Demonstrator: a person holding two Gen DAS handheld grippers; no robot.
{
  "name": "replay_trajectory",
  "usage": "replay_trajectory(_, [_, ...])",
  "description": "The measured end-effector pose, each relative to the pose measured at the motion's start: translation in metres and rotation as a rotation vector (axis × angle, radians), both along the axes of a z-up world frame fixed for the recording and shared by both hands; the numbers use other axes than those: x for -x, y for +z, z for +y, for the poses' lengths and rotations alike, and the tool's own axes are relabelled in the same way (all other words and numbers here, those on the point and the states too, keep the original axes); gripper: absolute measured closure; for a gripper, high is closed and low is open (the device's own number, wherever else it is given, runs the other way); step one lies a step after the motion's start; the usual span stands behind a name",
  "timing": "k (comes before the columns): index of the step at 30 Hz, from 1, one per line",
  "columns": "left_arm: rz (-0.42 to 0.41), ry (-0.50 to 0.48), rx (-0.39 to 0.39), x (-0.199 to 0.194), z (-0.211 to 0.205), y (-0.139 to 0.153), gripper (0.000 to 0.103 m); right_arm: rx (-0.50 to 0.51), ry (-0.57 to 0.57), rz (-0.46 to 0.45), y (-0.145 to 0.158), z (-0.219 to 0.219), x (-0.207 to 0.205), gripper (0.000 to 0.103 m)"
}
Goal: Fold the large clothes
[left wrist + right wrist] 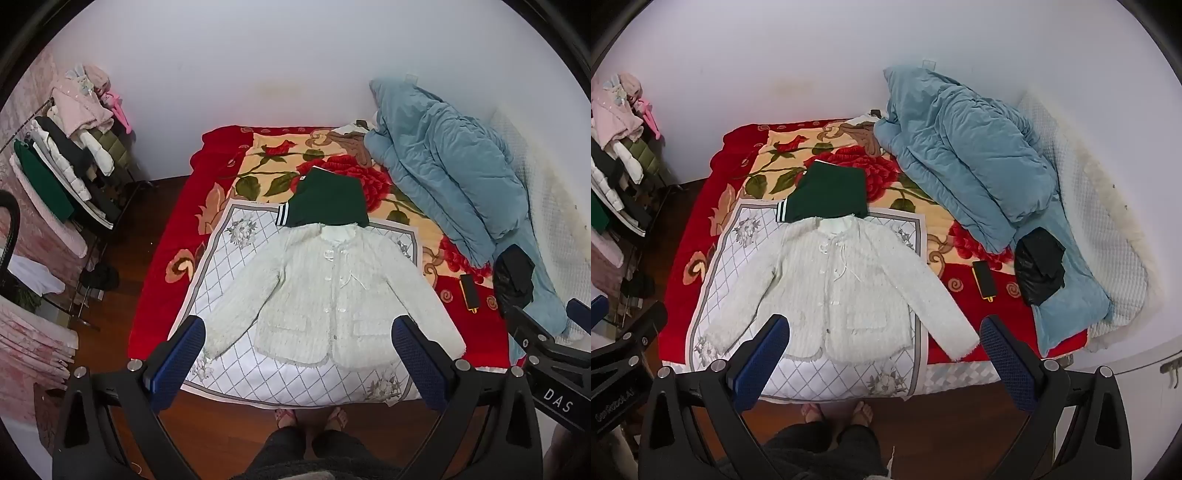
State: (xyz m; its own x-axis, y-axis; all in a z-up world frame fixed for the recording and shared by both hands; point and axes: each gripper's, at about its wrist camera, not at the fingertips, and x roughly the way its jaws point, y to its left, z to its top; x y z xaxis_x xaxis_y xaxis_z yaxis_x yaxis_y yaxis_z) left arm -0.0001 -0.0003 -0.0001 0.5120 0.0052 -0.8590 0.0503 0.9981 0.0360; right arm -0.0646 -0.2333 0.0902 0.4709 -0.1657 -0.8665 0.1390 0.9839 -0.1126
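A white fuzzy buttoned jacket (325, 295) lies flat, front up, sleeves spread, on a white quilted mat (229, 258) on the bed; it also shows in the right wrist view (842, 291). A folded dark green garment (328, 201) lies just beyond its collar, also in the right wrist view (829, 194). My left gripper (299, 332) is open and empty, held above the jacket's hem. My right gripper (884, 332) is open and empty, above the hem and right sleeve. The right gripper's body (546, 354) shows at the left view's right edge.
The bed has a red floral blanket (162, 236). A blue duvet (443, 173) is heaped at the right, with a black bag (513, 277) and a dark phone (469, 291) beside it. A clothes rack (74, 158) stands at the left. The person's feet (314, 417) stand on wooden floor.
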Motion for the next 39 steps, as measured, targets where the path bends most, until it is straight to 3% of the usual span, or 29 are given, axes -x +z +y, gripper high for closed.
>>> replay_trajectory(39, [-0.014,0.006,0.010,-0.006,0.006,0.014,0.000,-0.001,0.001,-0.005,0.008,0.005,0.004,0.000])
